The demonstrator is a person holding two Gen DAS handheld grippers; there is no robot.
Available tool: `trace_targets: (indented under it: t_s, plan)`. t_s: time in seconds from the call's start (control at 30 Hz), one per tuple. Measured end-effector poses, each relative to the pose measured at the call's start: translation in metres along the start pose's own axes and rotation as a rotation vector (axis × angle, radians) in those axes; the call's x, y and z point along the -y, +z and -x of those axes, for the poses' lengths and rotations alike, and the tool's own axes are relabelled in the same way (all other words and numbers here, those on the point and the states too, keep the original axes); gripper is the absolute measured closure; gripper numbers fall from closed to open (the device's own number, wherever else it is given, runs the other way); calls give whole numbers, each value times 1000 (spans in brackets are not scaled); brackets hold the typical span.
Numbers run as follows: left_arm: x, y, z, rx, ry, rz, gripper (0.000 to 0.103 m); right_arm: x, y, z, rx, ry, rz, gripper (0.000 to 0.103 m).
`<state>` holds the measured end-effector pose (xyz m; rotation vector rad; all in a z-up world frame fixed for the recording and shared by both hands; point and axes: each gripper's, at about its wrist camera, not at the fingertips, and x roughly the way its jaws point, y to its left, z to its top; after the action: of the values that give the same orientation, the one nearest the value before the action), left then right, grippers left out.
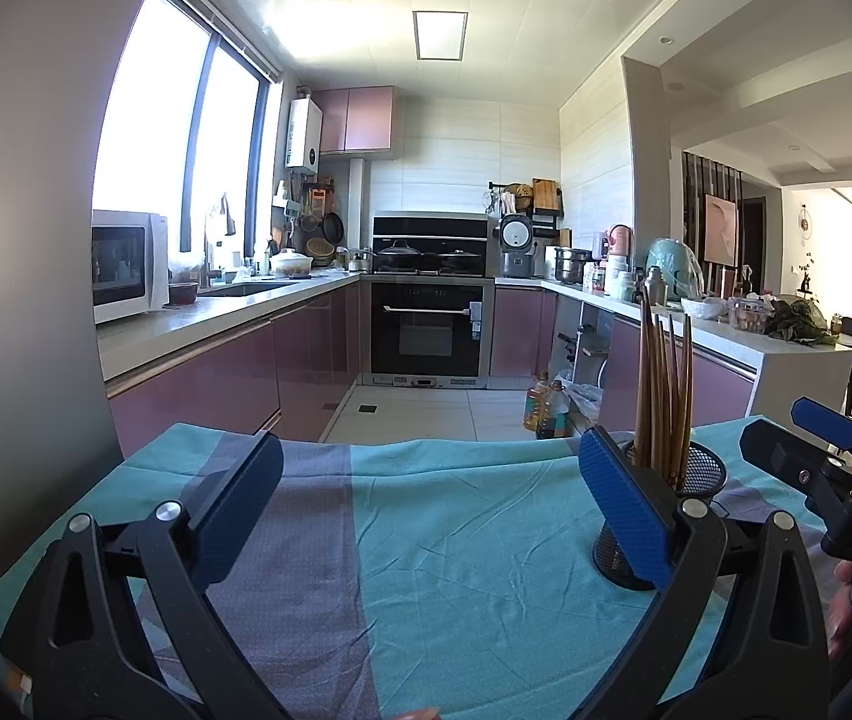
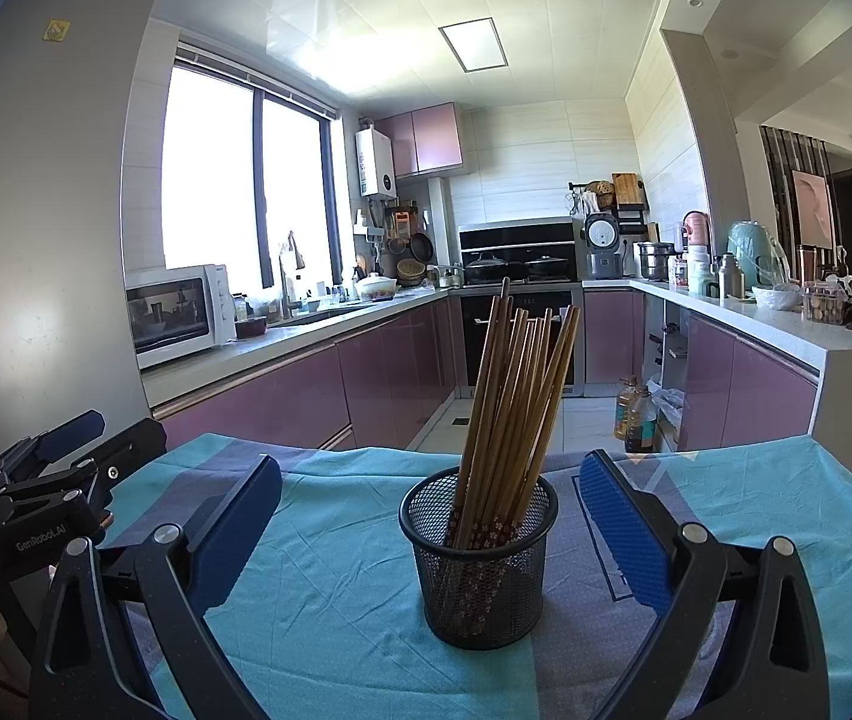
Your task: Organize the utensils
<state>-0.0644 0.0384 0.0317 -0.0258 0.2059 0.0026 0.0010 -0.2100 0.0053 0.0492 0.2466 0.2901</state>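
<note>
From the left wrist, I'm holding my left gripper (image 1: 432, 507) spread wide over the teal cloth (image 1: 474, 546), gripping nothing; the mesh cup (image 1: 705, 471) of chopsticks (image 1: 663, 384) is standing right.

From the right wrist, my right gripper (image 2: 429, 528) is gaping around the cup (image 2: 480, 576), untouched.

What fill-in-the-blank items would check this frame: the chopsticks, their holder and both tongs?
1. The chopsticks stand in a black ____ cup.
2. The cup rests on a teal and ____ cloth.
3. The right tongs are ____, with the cup between the fingers.
4. The left tongs hold ____.

Missing words: mesh; grey; open; nothing
</note>
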Motion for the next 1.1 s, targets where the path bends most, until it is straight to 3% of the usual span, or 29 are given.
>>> trace_targets:
  t_s: [1.1]
  plan:
    - [1,0,0,0,2,-2,6,-2,-3,-1,-4,-2,-10,7]
